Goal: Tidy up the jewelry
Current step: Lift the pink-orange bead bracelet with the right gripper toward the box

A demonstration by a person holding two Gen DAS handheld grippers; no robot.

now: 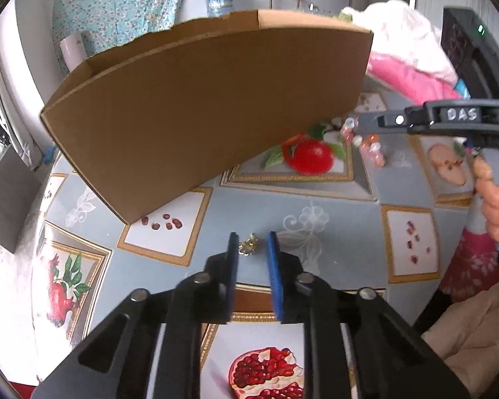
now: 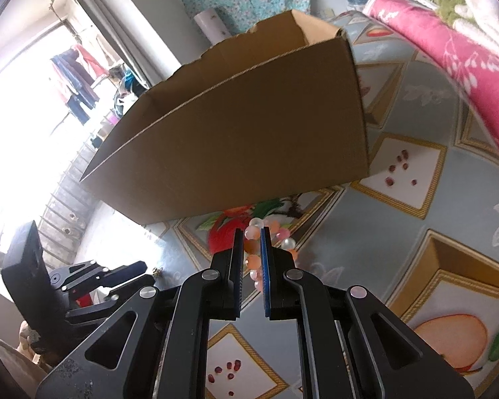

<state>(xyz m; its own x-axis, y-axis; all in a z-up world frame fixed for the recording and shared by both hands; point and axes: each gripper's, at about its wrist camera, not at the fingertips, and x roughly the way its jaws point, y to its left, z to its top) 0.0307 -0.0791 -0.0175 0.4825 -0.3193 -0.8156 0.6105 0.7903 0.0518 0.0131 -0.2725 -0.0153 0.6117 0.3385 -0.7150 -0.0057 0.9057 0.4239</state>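
Daylight blows out the window (image 2: 23, 116) at left, fisheye bends the edges, and the nearest fingers (image 1: 231, 266) blur slightly.

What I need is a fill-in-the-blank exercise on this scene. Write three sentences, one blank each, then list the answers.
1. The right tongs are closed on a bracelet strung with pink, white and orange ____.
2. The small trinket lying on the cloth between the open left tongs is ____ in colour.
3. The open-topped box standing behind both pieces is made of ____.

Missing words: beads; gold; cardboard.
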